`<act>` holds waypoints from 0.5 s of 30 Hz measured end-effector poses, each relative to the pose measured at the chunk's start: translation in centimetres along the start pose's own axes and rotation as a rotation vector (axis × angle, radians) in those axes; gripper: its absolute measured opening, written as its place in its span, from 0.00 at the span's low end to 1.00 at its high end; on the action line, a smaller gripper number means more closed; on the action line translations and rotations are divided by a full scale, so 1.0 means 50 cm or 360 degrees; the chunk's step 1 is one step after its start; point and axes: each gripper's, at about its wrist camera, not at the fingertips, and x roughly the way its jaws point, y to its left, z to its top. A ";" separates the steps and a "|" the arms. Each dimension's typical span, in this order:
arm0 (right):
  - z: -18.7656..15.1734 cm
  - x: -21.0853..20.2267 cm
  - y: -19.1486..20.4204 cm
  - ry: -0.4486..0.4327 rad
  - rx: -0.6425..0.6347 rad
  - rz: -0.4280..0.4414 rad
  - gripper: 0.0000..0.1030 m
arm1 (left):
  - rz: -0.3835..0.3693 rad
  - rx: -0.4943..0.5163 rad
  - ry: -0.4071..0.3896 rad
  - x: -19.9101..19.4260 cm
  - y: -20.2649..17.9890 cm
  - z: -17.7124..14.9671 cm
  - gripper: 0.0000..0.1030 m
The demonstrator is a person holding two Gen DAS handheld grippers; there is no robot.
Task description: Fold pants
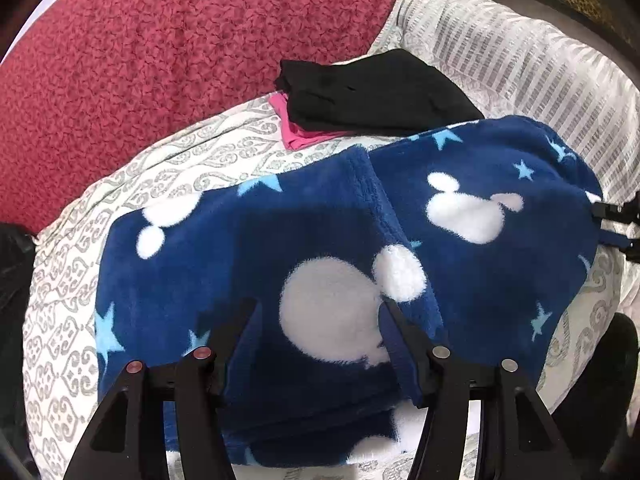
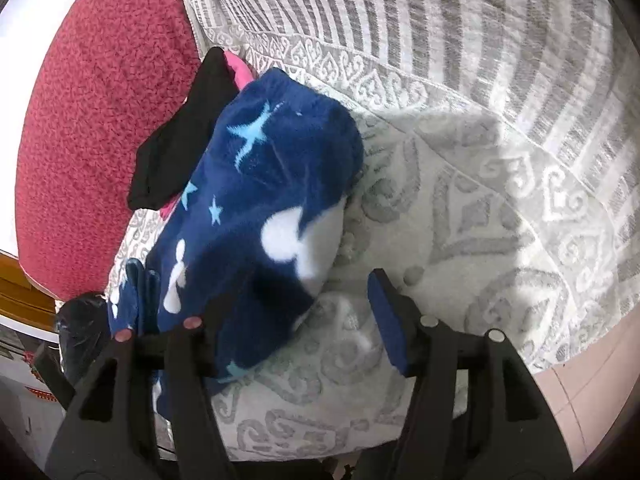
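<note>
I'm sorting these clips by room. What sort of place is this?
Probably a bedroom: the fleece pants lie on a bed's patterned bedspread, with a red blanket behind and a folded clothes stack beside.

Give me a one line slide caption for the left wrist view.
Open left gripper over folded blue fleece pants on a patterned bedspread, black garment behind.

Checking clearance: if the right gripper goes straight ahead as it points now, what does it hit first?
Probably the grey-patterned bedspread: the open right gripper aims mostly at bare cover, with the blue fleece pants along its left finger. Depth is unclear.
</note>
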 end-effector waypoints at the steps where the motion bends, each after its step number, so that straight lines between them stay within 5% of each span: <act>1: 0.006 0.003 0.003 0.0003 -0.0002 0.0005 0.61 | -0.0002 -0.0003 0.0008 0.004 -0.001 0.000 0.59; 15: 0.063 0.026 0.009 -0.0067 0.0067 0.0024 0.65 | -0.0026 -0.0060 0.0038 0.017 0.010 0.002 0.65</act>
